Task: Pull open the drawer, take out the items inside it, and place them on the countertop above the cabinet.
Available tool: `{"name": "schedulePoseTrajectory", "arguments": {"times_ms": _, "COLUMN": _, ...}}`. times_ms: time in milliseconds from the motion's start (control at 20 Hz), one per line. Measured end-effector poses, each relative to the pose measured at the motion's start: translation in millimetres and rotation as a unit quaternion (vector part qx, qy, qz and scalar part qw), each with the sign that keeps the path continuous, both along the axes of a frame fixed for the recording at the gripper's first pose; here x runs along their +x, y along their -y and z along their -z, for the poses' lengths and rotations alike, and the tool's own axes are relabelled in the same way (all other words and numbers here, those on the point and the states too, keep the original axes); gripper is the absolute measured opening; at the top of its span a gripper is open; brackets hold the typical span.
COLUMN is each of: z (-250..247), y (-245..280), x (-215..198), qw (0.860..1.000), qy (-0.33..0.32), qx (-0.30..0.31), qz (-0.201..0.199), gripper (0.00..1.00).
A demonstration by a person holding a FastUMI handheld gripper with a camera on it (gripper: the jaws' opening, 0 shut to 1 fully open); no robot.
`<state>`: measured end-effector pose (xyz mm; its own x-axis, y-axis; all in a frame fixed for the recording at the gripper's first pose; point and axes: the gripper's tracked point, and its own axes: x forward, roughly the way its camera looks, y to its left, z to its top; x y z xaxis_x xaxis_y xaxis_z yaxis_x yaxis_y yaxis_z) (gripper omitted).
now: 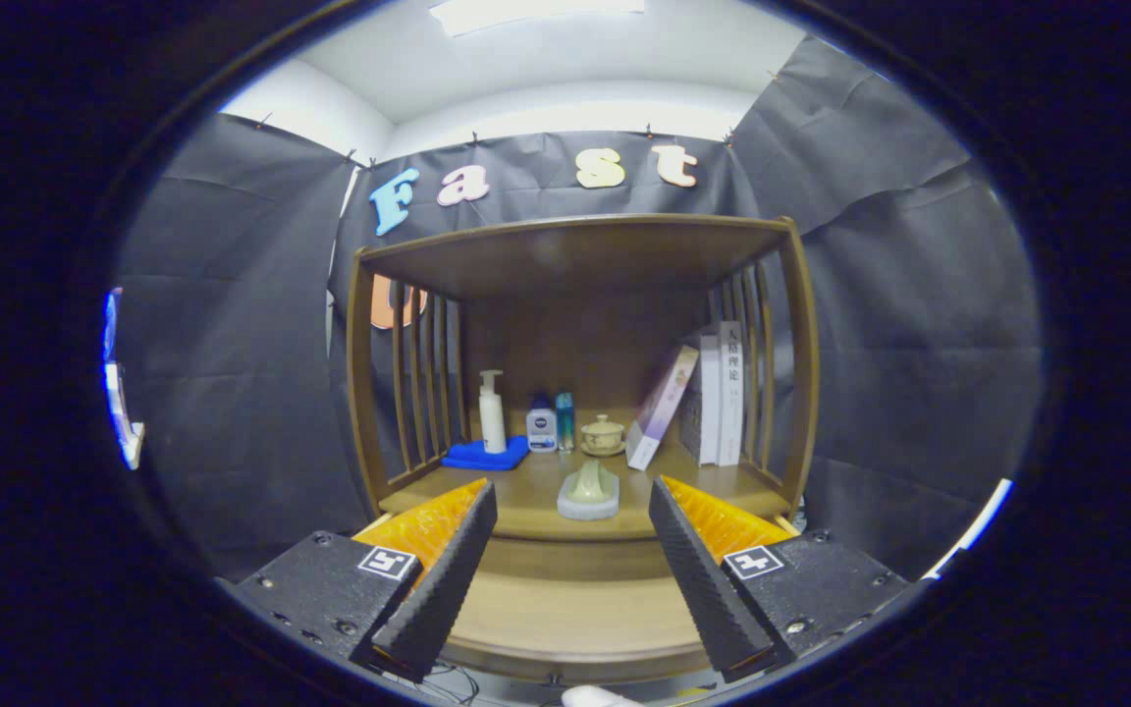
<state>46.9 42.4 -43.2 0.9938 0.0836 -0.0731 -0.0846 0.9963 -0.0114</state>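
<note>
wooden countertop [536, 496] front edge sits just past the gripper [573, 525], jaws released, nothing between them, pale dish [588, 491] near that edge

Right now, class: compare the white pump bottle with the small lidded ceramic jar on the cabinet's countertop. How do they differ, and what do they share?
The pump bottle is tall, slim and white; the lidded jar is squat, round and beige.
The pump bottle stands on a blue cloth; the lidded jar sits on bare countertop.
The bottle ends in a pump spout, the jar in a knobbed lid.
Both stand upright, well beyond the open gripper.
</note>
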Motion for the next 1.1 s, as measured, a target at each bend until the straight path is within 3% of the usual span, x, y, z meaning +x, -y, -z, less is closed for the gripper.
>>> {"name": "schedulePoseTrajectory", "arguments": {"times_ms": 450, "z": 129.2, "y": 4.3, "x": -65.3, "qw": 0.999, "qy": -0.037, "qx": -0.008, "qz": 0.031, "gripper": 0.99}}
{"name": "schedulePoseTrajectory", "arguments": {"times_ms": 850, "z": 174.2, "y": 7.3, "x": -39.8, "qw": 0.995, "qy": -0.084, "qx": -0.011, "qz": 0.046, "gripper": 0.99}}
{"name": "schedulePoseTrajectory", "arguments": {"times_ms": 1100, "z": 171.0, "y": 6.3, "x": -38.3, "qw": 0.996, "qy": -0.068, "qx": -0.009, "qz": 0.048, "gripper": 0.98}}
